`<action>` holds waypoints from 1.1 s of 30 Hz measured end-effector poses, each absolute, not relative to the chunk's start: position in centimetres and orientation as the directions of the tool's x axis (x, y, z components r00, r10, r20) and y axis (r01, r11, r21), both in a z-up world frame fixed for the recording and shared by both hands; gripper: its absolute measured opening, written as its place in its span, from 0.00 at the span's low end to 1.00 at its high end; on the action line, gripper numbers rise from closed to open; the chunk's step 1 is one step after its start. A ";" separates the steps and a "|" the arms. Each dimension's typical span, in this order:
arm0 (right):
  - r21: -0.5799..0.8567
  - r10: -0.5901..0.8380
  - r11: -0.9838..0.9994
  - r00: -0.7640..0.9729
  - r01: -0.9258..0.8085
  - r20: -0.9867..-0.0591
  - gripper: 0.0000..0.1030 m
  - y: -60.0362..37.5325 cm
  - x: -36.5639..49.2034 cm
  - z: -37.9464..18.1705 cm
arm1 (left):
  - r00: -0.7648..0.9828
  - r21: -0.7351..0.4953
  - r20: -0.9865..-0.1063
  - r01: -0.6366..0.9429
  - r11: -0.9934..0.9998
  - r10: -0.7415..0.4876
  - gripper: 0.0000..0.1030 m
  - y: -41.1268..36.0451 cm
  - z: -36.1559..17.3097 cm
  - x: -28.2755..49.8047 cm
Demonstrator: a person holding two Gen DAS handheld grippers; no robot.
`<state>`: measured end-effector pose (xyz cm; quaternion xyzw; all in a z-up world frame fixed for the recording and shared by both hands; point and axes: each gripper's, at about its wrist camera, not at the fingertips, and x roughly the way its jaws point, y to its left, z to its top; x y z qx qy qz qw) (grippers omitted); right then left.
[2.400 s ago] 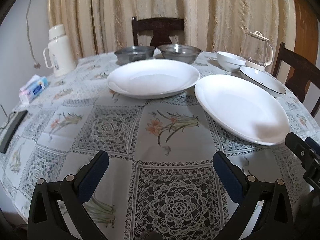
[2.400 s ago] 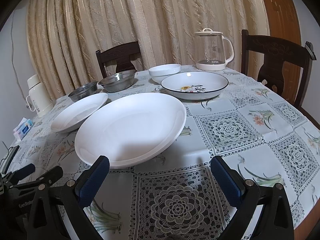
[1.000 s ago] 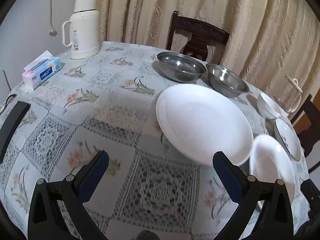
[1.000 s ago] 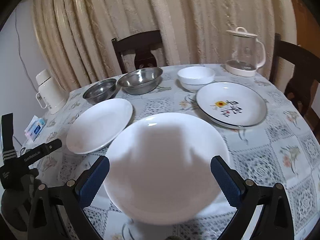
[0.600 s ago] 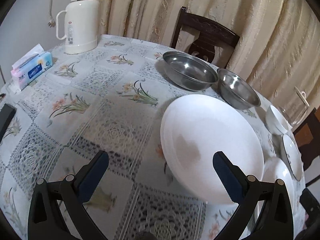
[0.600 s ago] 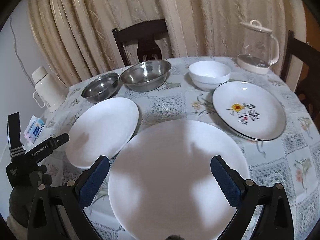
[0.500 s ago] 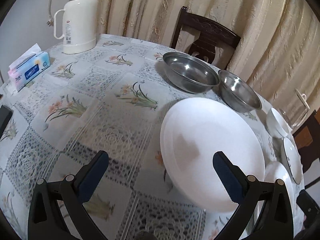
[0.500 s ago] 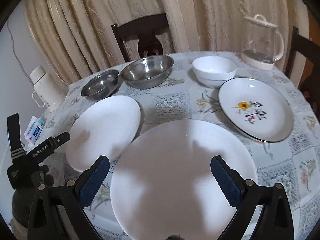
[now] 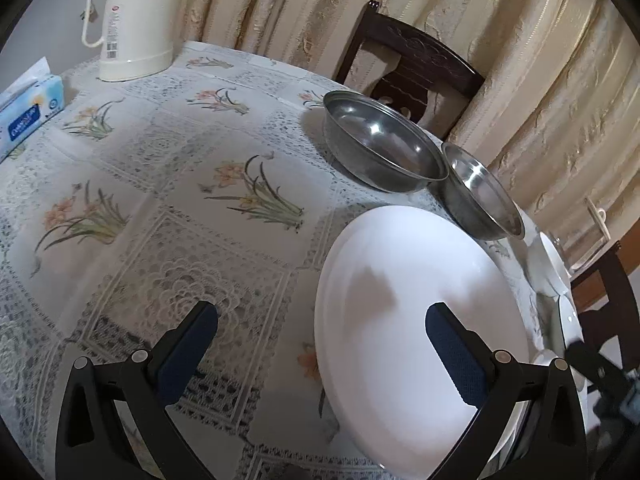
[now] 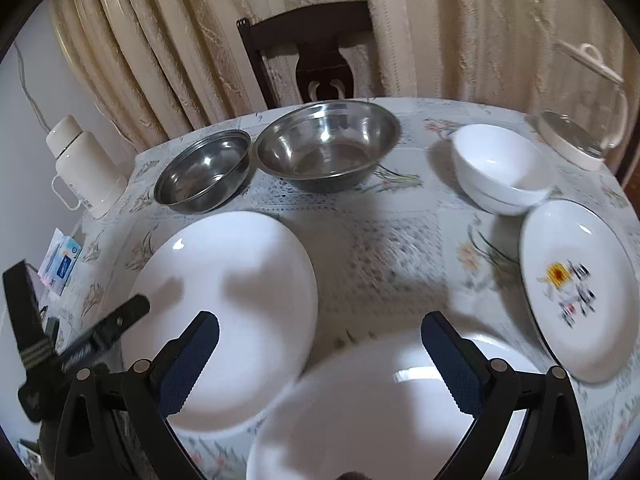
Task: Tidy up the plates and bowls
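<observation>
On table (image 10: pixel 400 240), three plates (image 10: pixel 224 312), two steel bowls (image 10: pixel 328 148)

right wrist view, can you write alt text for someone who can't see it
The open right gripper hovers over two plain white plates, one to the left and one directly below, on a floral lace tablecloth. Behind them sit two steel bowls, a white bowl, a flower-printed plate and a glass kettle. The left gripper enters at far left.

Bare tablecloth (image 9: pixel 168 184) left of plates (image 9: pixel 404 320)
</observation>
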<state>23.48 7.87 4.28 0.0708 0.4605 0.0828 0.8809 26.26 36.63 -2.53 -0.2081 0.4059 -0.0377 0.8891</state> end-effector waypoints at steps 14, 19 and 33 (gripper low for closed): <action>0.247 0.262 0.964 0.460 -0.093 -0.849 1.00 9.3 29.4 0.9 | 0.700 -0.417 -0.670 -0.083 0.905 -0.245 1.00 36.8 -2.8 26.2; 0.268 0.284 0.958 0.432 -0.100 -0.856 1.00 9.4 30.2 0.2 | 0.713 -0.426 -0.655 -0.075 0.902 -0.250 1.00 36.9 -2.9 25.9; 0.410 0.438 0.899 0.351 -0.155 -0.828 1.00 6.9 31.1 0.1 | 0.699 -0.599 -0.581 -0.019 0.800 -0.418 1.00 38.0 -2.9 24.8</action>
